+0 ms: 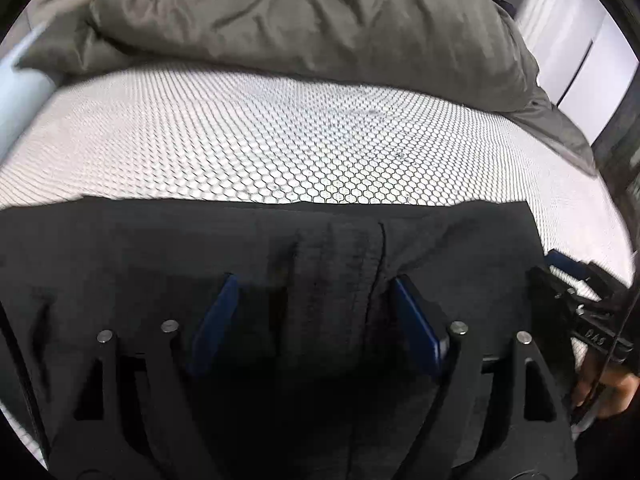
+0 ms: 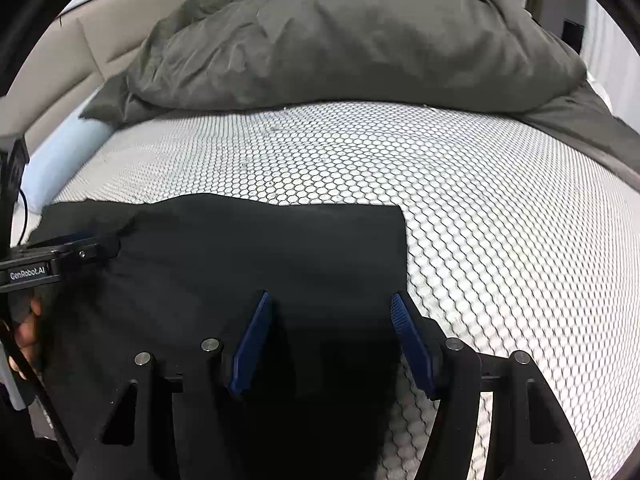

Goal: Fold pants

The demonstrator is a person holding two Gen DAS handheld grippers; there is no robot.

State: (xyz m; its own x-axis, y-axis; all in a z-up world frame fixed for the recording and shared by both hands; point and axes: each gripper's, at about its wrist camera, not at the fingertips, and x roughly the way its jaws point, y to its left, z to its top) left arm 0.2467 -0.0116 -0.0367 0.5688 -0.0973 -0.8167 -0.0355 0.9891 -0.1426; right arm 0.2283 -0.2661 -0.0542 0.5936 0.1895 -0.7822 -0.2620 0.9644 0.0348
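Two grippers, both w/ jaws spread wide, sit over the black pants lying flat on the bed. We see the left gripper from its own cam: blue pads well apart, dark fabric w/ a vertical seam showing btwn them. Pads sit low over the cloth, but we can't tell if they actually touch it; nothing pinched. In the right wrist view that same tool shows at the left edge, "GenRobot.AI" on its body, tip at a bunched bit of fabric.

Right gripper is likewise wide open, its left pad over the pants and its right pad just past the pants' right edge, over the mattress cover w/ the honeycomb print. No cloth held here either.

Pants lie at the near side of the bed, far edge roughly straight, right corner squared off. Beyond them bare honeycomb cover, then a rumpled grey-green duvet heaped across the far side. A light-blue bolster lies at the left edge, near the beige headboard.
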